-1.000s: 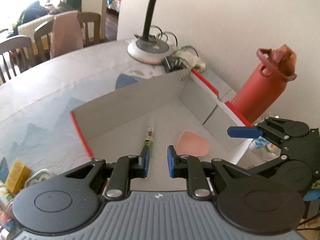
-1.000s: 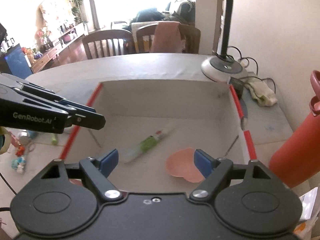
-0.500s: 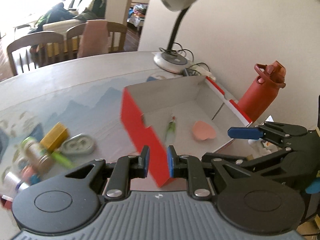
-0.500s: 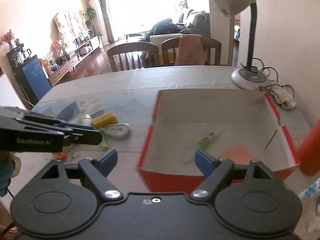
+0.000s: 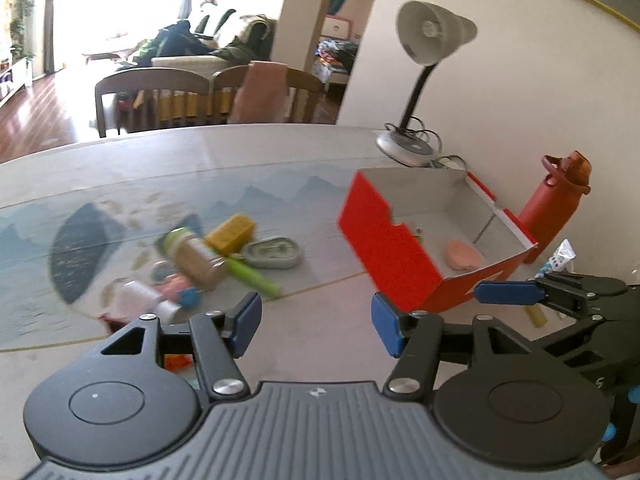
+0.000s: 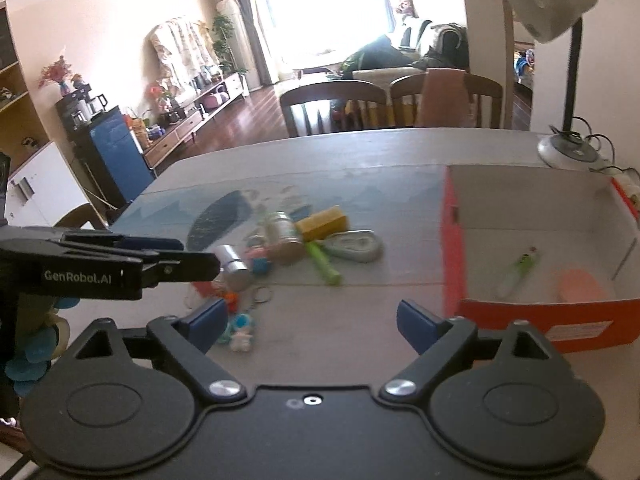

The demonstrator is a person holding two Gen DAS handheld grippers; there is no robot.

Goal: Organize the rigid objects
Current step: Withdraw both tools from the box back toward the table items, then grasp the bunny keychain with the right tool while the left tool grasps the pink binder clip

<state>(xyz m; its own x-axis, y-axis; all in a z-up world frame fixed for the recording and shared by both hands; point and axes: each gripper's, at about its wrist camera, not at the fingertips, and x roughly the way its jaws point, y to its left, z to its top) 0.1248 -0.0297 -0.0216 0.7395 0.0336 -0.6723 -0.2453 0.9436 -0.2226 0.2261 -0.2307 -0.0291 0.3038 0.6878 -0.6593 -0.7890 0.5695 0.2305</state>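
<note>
Both hand-held grippers just spread apart, empty, above the cluttered table

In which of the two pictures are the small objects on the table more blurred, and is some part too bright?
Left wrist view: the jar and items near it are smeared by motion. Right wrist view: the same pile is sharper, only the green pen in the red box looks soft; the window is washed out white.

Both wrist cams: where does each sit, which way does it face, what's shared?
Left wrist: on the left gripper, looking down at the clutter pile, red box to the right; right gripper intrudes.
Right wrist: on the right gripper, same table; left gripper intrudes.
Shared: box, pile, desk lamp, both jaws open, empty.
</note>
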